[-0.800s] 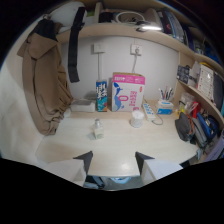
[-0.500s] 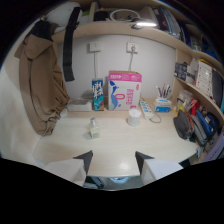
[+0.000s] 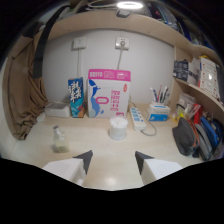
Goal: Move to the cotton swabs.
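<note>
The cotton swabs are in a round white tub (image 3: pixel 118 128) standing on the pale desk (image 3: pixel 100 150), straight ahead of my gripper (image 3: pixel 113 161) and in front of a pink and white box (image 3: pixel 108 93). My two fingers stand apart, open, with nothing between them. The dark fingertips (image 3: pixel 85 159) point at the bare desk a short way before the tub.
A blue carton (image 3: pixel 75 97) stands left of the pink box, beside a white tray (image 3: pixel 56 109). A small bottle (image 3: pixel 60 139) sits ahead of the left finger. A power strip (image 3: pixel 137 118), a pen holder (image 3: pixel 160 108) and a dark bag (image 3: pixel 186 136) lie to the right. Brown cloth (image 3: pixel 22 100) hangs at left.
The gripper has moved forward and a little right: the tub, the pink box and the carton now appear larger and nearer the middle ahead of the fingers.
</note>
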The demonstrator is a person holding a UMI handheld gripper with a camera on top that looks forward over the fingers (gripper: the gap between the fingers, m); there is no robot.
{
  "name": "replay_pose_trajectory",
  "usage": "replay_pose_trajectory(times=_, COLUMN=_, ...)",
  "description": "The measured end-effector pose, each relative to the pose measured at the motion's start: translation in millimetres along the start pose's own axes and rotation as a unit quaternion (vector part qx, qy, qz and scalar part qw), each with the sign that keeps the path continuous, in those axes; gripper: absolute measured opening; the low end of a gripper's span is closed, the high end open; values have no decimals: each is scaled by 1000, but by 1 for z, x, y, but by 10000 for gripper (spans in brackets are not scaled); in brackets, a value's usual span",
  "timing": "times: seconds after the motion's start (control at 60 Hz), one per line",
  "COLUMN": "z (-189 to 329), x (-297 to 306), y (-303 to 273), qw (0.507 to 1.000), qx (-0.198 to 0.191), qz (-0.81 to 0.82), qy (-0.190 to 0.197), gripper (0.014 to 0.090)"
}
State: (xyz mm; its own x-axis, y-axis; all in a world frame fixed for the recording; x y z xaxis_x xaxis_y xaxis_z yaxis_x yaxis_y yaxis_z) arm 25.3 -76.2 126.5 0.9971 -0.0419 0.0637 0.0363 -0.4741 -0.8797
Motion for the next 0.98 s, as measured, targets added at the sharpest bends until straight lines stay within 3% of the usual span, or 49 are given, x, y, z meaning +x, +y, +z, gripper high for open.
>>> replay_pose_trajectory(times=0.4, z=148, x=24, y=-34, qw=1000, qx=15, qz=-7, qy=-17, gripper=870)
replay_pose_trajectory(times=0.433, z=153, x=23, y=-34, qw=1000, qx=13, qz=-7, qy=-18, gripper=897)
replay_pose_trajectory(times=0.45, z=155, x=23, y=-34, qw=1000, qx=12, qz=-6, qy=-19, gripper=870)
replay_pose_trajectory(times=0.55, z=162, x=22, y=-33, qw=1000, qx=8, qz=-3, qy=-20, gripper=896)
replay_pose_trajectory(times=0.983, z=169, x=20, y=-30, qw=1000, qx=2, qz=2, qy=-11, gripper=869)
